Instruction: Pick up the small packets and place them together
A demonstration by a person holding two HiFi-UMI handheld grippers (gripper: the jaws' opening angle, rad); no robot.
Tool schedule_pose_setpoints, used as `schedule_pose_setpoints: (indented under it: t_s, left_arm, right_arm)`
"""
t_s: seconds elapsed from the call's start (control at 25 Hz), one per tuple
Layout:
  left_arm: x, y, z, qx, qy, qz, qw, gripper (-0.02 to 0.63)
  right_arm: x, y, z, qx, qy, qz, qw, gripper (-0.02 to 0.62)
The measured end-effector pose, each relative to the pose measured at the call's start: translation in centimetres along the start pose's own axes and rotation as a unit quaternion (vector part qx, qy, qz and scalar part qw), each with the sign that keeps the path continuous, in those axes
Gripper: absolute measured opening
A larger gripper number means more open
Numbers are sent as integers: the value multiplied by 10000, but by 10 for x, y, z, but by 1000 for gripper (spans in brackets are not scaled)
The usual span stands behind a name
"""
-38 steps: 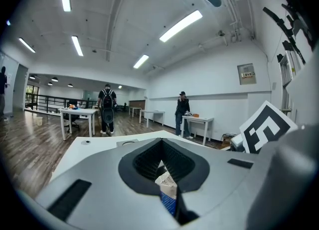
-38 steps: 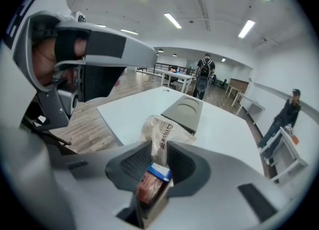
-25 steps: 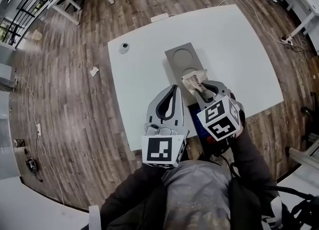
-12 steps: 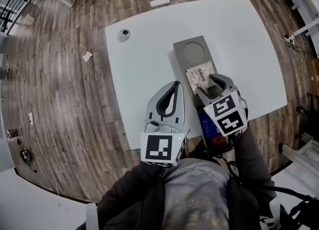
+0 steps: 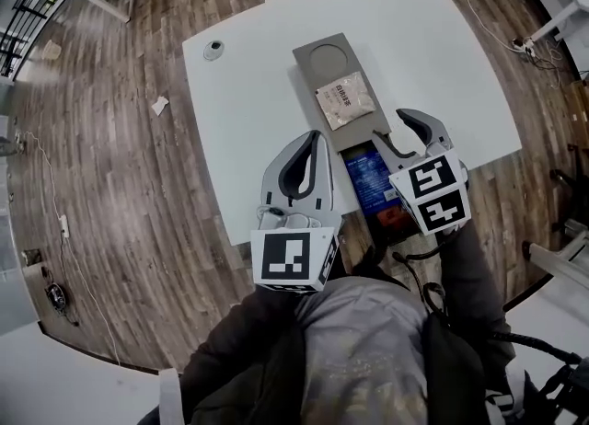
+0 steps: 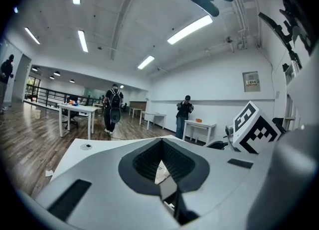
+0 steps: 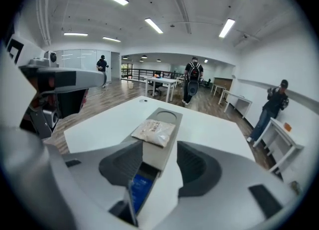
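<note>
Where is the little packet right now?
In the head view, the little packet lies on the grey tray, between the tray's round dent and the blue item nearer the person.

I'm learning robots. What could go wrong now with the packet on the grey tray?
The right gripper, its jaws just opening with nothing between them, hangs close to the packet loose on the grey tray; a swing might knock it off. The blue pack sits at the edge of the table and could get pushed over.

Glossy plastic packet (image 5: 344, 101) on matt grey tray (image 5: 308, 83).
</note>
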State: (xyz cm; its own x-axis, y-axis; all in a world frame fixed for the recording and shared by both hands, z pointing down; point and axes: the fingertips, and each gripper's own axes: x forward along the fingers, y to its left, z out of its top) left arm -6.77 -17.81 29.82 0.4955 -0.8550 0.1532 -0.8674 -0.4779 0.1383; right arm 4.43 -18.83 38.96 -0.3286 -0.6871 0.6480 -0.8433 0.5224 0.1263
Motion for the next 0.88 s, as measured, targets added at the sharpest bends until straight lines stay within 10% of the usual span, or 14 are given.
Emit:
schedule_pose_setpoints:
  t_s: [0.44,0.88]
  left_arm:
    - [-48,-79,-29,-119,61,-153,9998,3]
    - [-58,-40,-41,-300,115,411,9986,3]
  right_arm:
    - [-50,66,-108,-604,748,689,9930,216]
    - [-17,113,-140,-2413,1512,1324,9494,230]
